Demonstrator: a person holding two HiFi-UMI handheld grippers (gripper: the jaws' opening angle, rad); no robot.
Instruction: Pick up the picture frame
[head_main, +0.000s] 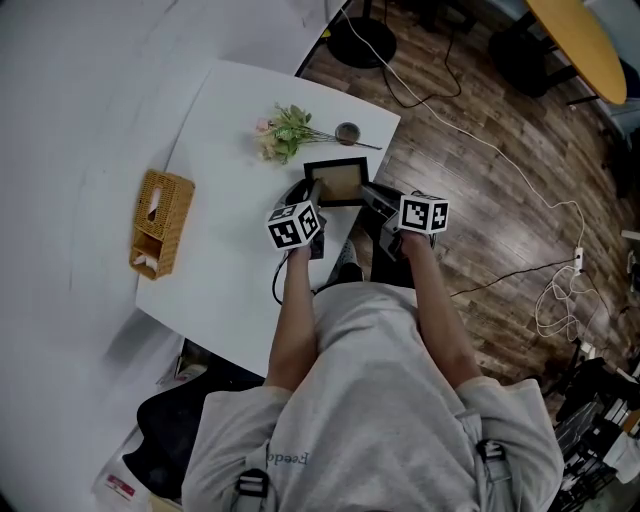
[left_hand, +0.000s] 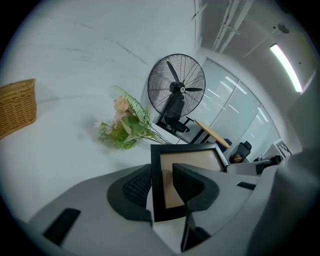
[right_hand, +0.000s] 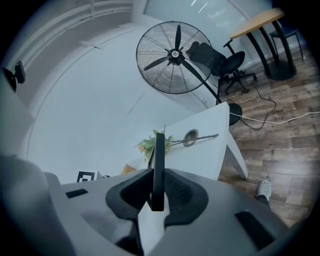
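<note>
The picture frame (head_main: 336, 181) has a black border and a tan face, and it stands above the white table (head_main: 230, 260) near the table's right edge. My left gripper (head_main: 313, 192) is shut on its left side. In the left gripper view the black border (left_hand: 157, 190) sits between the two pads of that gripper (left_hand: 162, 187). My right gripper (head_main: 372, 196) is shut on the frame's right side. The right gripper view shows the frame edge-on (right_hand: 159, 155), pinched in that gripper (right_hand: 158, 192).
A bunch of artificial flowers (head_main: 285, 130) and a small round thing on a stick (head_main: 347, 131) lie just beyond the frame. A wicker tissue box (head_main: 160, 222) sits at the table's left. A standing fan (left_hand: 176, 90) stands beyond the table. Cables (head_main: 480, 140) run over the wooden floor at the right.
</note>
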